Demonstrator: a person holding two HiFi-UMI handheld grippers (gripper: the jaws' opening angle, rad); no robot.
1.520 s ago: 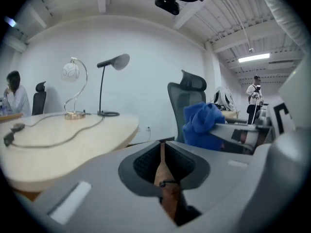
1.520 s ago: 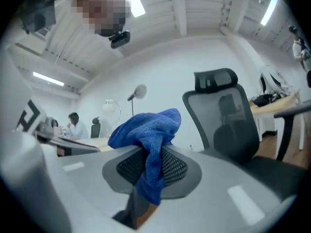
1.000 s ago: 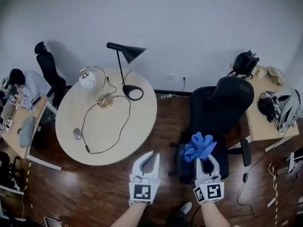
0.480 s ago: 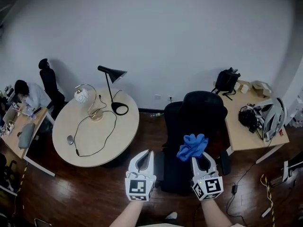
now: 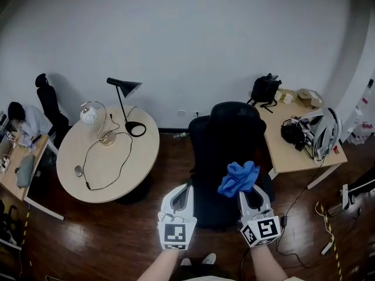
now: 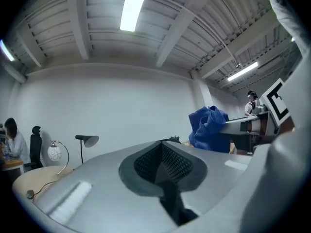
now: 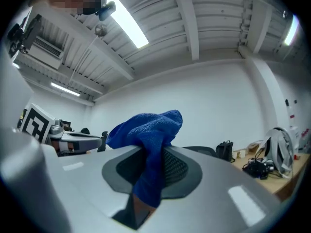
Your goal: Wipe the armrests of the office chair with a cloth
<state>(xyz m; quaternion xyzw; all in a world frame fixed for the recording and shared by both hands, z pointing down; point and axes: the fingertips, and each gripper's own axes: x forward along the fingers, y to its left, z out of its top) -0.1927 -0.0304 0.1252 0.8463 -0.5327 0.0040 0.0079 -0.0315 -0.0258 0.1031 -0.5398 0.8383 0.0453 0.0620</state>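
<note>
Left tool (image 5: 183,191): jaws together, nothing between them; it sits over the chair's front left in the head view.
Right tool (image 5: 248,195): clamped on the cloth (image 5: 239,177); the blue folds bunch above the jaw tips; one fold hangs down between the jaws.
Chair (image 5: 225,134): black; backrest toward the wall (image 5: 187,40); seat beneath both tools.
Table (image 5: 108,163): round, left of the chair; carries a black lamp (image 5: 125,87).

Office chair (image 5: 228,133) lower part hidden behind cloth (image 5: 237,178), left tongs (image 5: 183,189), right tongs (image 5: 249,193).
</note>
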